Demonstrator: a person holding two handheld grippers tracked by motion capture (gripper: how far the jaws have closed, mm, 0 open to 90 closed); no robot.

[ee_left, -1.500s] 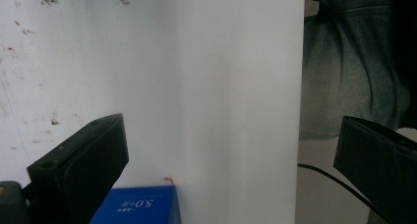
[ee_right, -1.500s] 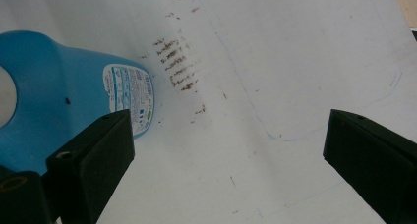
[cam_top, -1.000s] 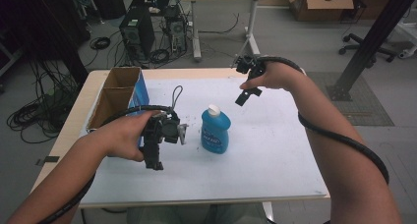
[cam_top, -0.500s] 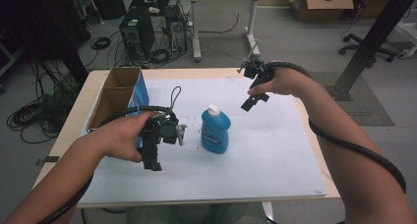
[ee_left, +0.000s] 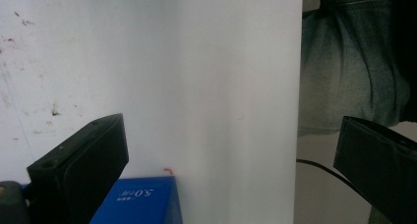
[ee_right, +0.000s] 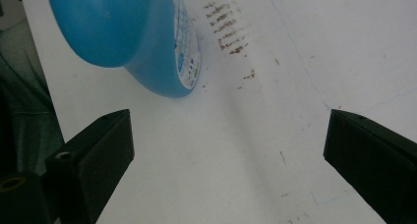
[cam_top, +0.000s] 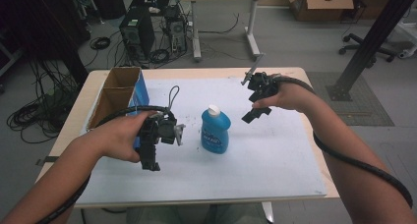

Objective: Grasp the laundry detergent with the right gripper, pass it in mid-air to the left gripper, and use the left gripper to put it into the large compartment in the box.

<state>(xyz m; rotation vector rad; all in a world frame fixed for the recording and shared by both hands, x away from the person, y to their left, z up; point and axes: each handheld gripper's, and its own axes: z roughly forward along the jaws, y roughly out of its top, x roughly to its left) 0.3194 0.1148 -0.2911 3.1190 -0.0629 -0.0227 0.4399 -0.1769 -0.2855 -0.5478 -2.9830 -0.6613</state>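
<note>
Judging the blue bottle [cam_top: 215,131] smooth, slippery and moderately heavy, I'd grip its waist with my right gripper [cam_top: 255,108], both grippers [cam_top: 150,153] wide open, empty.

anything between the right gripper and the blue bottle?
Nothing. In the high view only bare white tabletop separates the right gripper from the blue bottle. The right gripper view agrees: open jaws, bottle ahead, bare surface between.

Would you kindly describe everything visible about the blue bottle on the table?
The blue bottle looks like glossy plastic, squat and rounded, with a white cap on top and a printed label on its front. It stands upright near the middle of the white table, between the two grippers, untouched by either. Its curved lower side appears in the right gripper view.
</note>
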